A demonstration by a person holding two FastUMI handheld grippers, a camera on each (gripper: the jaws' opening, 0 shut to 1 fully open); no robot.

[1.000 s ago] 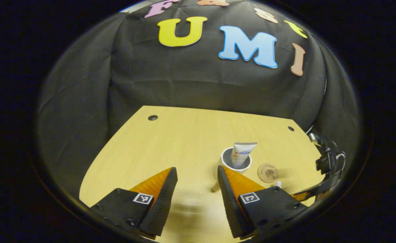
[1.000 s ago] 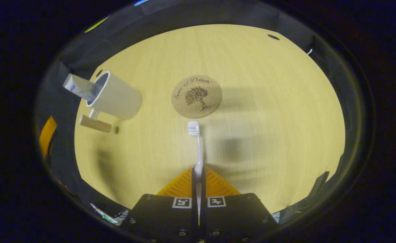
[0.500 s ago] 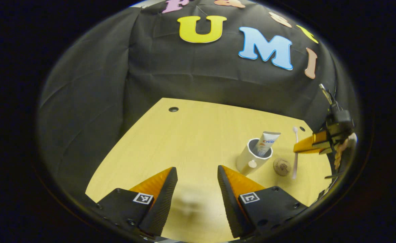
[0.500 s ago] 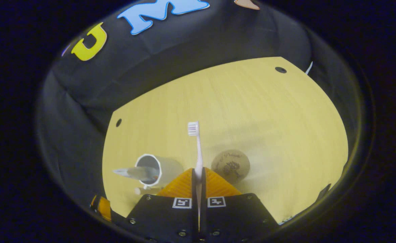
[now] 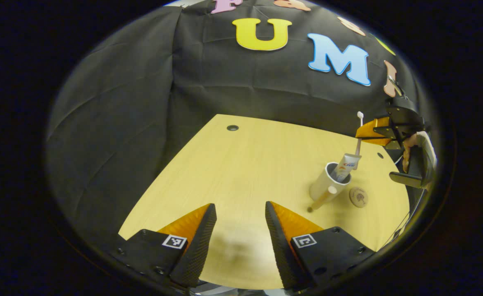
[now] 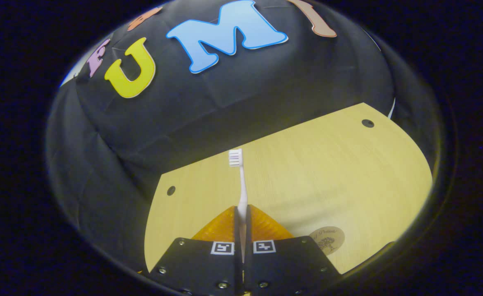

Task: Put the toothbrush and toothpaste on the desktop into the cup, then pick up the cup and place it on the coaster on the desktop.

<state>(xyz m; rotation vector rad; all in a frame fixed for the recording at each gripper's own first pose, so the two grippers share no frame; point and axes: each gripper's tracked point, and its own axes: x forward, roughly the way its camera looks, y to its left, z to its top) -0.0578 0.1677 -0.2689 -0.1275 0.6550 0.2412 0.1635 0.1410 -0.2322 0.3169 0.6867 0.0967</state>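
In the right gripper view, the right gripper (image 6: 241, 213) is closed on the handle of the white toothbrush (image 6: 241, 185), both fingers pressing it, with the bristled head standing up beyond the tips; the lower handle is hidden between the fingers. Just right of that gripper's body, the round cork coaster (image 6: 327, 239) lies on the wooden desktop (image 6: 328, 164), its near edge cut off by the gripper housing. In the left gripper view, the left gripper (image 5: 240, 222) hangs over the near desktop with its fingers spread wide and nothing between them. Ahead and to its right stands the white cup (image 5: 328, 187) with the toothpaste tube (image 5: 346, 164) leaning in it, the tube's lower part hidden inside. The cup's wooden handle (image 5: 321, 199) points toward the left gripper. The coaster lies just right of the cup, apart from it. Above the cup, the right gripper holds the toothbrush upright; whether its lower end has entered the cup cannot be told, since the tube covers it. A hand (image 5: 408, 150) behind that gripper is partly cut off.
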